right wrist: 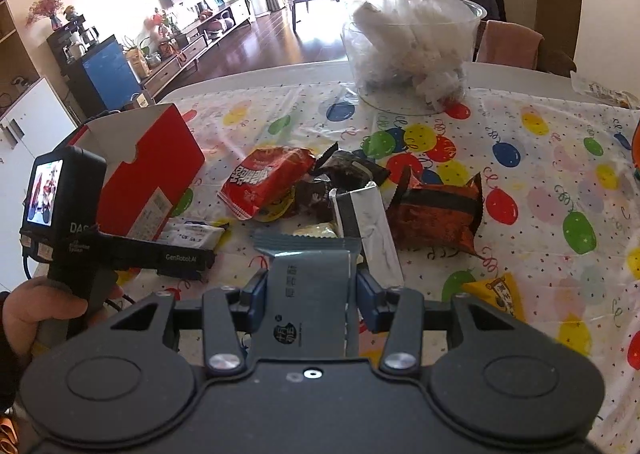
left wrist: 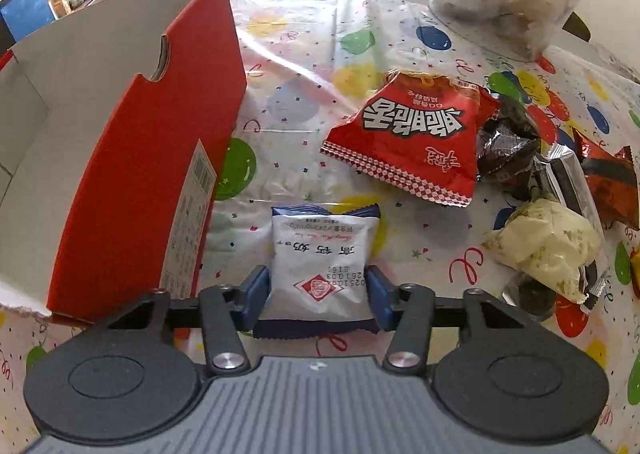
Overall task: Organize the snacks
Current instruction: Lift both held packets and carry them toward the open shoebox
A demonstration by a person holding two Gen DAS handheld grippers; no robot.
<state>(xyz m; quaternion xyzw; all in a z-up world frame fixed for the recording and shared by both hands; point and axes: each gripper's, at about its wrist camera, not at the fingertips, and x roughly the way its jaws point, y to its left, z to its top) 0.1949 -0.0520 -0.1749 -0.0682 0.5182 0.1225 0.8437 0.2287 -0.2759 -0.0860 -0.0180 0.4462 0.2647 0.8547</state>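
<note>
The left claw (left wrist: 318, 294) seems clamped on a white-and-blue foil snack packet (left wrist: 320, 266) lying on the worktop beside the open red cardboard box (left wrist: 132, 158); the right claw (right wrist: 310, 290) grips a grey-blue wrapped bar (right wrist: 310, 274). Next: lift both into the box

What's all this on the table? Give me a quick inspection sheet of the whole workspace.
Surface: table under a balloon-print cloth.
Job's things: open red box, empty as far as seen; white milk packet; grey-blue packet; red snack bag; pale yellow packet; orange-brown packet.
Clutter: clear bowl of crumpled plastic bags.
Grippers: left gripper jaws at the white packet's sides; right gripper shut on the grey-blue packet.
Cables: dark lead at the left handle.
Surroundings: living room, blue cabinet.
</note>
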